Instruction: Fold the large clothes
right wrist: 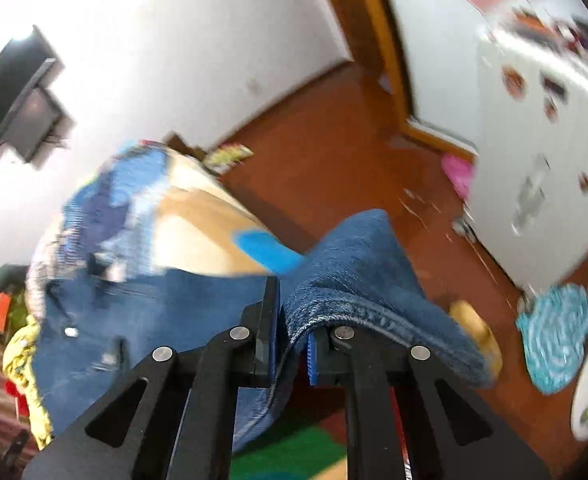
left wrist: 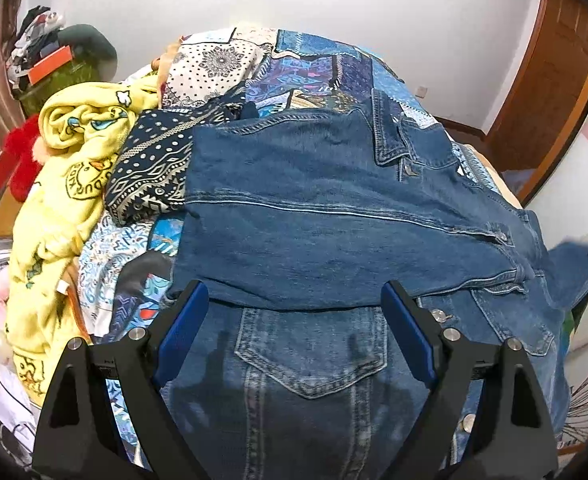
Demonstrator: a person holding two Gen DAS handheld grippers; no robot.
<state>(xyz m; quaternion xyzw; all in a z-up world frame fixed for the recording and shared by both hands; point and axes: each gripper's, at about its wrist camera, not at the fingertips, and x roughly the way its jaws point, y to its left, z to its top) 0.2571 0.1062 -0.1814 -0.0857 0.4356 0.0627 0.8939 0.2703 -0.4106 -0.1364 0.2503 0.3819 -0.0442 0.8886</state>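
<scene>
A blue denim jacket lies spread on the bed, one half folded over the other, a chest pocket showing near me. My left gripper hovers open just over the jacket's front, its blue pads wide apart with cloth lying flat below them. My right gripper is shut on a hemmed edge of the denim jacket, which drapes over its right finger and hangs lifted off the bed's side. In the left wrist view that lifted denim corner rises toward the right edge of the picture.
A patchwork blue bedspread covers the bed. A yellow printed garment and a navy patterned cloth lie piled on the left. A wooden door, white cabinet, red-brown floor and turquoise mat are to the right.
</scene>
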